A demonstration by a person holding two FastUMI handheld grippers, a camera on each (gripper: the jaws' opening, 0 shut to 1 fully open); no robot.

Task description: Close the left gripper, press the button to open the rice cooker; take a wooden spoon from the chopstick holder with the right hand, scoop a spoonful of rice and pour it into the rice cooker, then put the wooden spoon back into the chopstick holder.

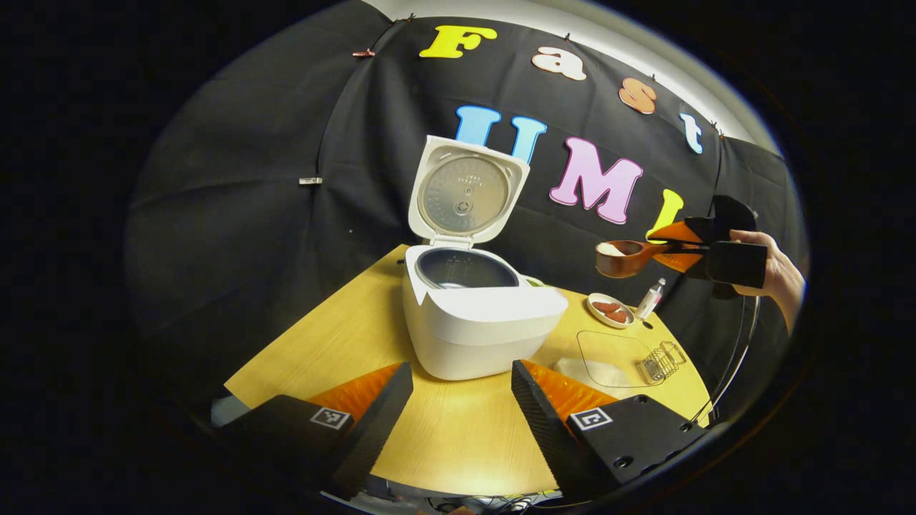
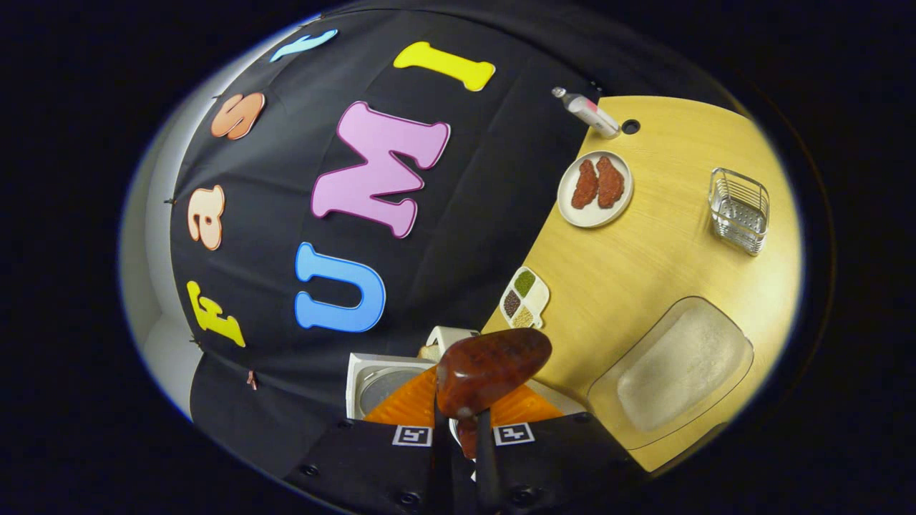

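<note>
I clamp my right gripper on the wooden spoon, bowl level so the rice stays in, short of the open rice cooker, while my left gripper waits wide open, holding nothing.

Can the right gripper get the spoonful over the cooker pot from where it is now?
Probably yes. The lid stands open, the inner pot is uncovered, and the right gripper holds the wooden spoon in the air beside the rice cooker with nothing between them.

white rice cooker | reddish-brown wooden spoon | yellow wood-grain table
</note>
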